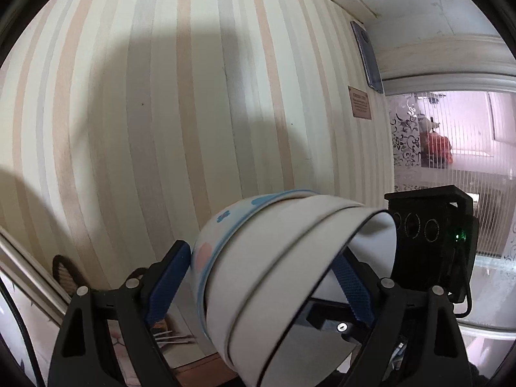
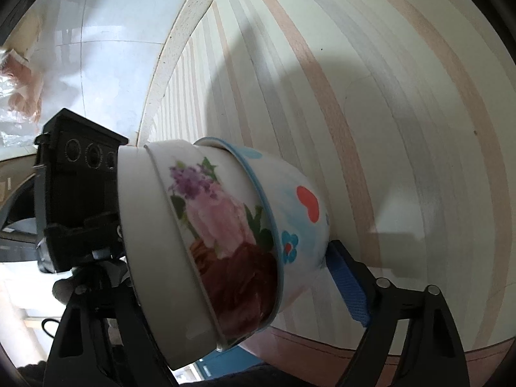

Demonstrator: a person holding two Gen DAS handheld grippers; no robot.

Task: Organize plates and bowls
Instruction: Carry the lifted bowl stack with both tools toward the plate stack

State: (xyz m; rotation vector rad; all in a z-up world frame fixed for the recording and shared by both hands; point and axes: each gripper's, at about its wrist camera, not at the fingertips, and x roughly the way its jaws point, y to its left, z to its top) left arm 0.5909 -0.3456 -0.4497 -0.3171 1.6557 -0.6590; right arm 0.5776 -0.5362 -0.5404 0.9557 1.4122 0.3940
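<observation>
While the nested bowl stack (image 1: 274, 277) was clamped sideways, mid-air before the striped wall (image 1: 161, 113), between left hand-held gripper (image 1: 258, 277) & right hand-held gripper (image 2: 225, 258), equal pressure w/ slow levelling was judged best, so bowls weren't slid out.

left wrist: faces striped wall (image 1: 161, 113), close behind nested bowls (image 1: 274, 274)
right wrist: same stack (image 2: 225, 232), opposite side
shared: bowls, wall
</observation>
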